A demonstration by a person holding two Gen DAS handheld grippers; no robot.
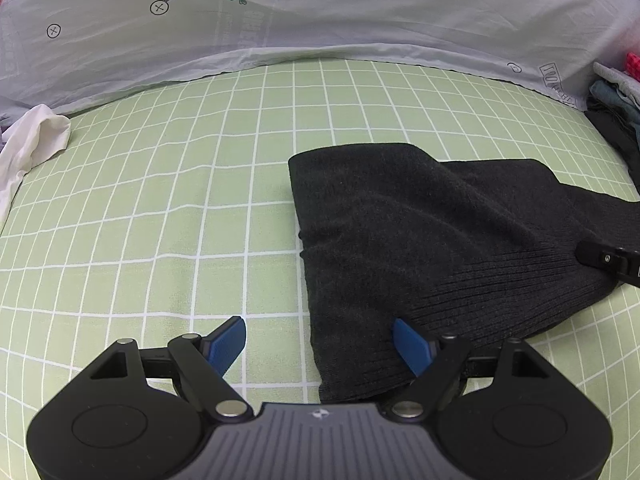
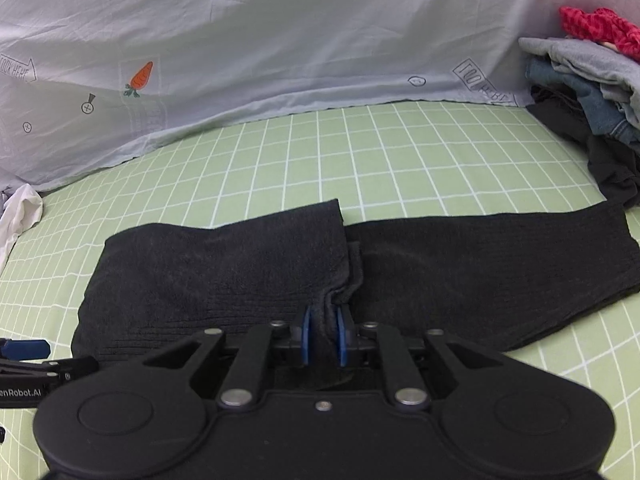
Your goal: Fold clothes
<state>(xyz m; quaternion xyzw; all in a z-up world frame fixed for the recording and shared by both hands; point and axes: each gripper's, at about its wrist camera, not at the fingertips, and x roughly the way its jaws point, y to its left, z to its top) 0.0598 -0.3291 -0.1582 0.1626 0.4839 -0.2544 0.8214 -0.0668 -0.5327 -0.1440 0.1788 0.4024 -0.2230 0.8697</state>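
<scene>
From the left wrist, the left gripper stands spread wide and empty above the near left edge of the dark knit garment, which lies flat on the green checked sheet, one blue finger over bare sheet and the other over the knit. From the right wrist, the right gripper is pressed nearly together, pinching a gathered fold at the garment's near middle, where one half overlaps the other. To fold well, the person should probably keep that pinch firm, carry the fold low and level so the layers stay aligned, and use the open gripper to pin or square the left edge.
</scene>
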